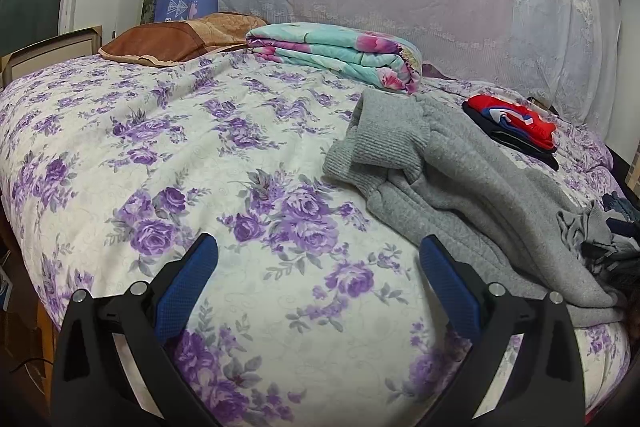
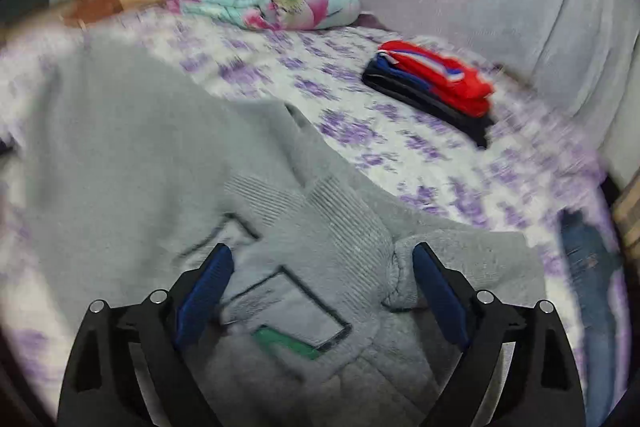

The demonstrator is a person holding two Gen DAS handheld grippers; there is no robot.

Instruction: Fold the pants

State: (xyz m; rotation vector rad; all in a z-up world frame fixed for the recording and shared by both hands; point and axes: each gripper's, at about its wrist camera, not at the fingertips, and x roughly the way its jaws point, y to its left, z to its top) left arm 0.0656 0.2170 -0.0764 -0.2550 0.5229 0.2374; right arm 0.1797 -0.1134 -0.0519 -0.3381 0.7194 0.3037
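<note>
The left gripper (image 1: 318, 253) gapes wide over bare bedsheet (image 1: 160, 155), holding nothing. The right gripper (image 2: 323, 263) stands wide over the crumpled grey pants (image 2: 132, 155), gripping nothing; blur smears that view, and the pants' far end is cut off.

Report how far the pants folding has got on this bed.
Done: one folded stack, red on top, lies near the far side of the bed. In hand: nothing is gripped. The right gripper stands open over the rumpled grey pants; the left gripper is open above bare sheet. Left: the grey pants need flattening and folding, and a heap of more clothes waits beyond them.
</note>
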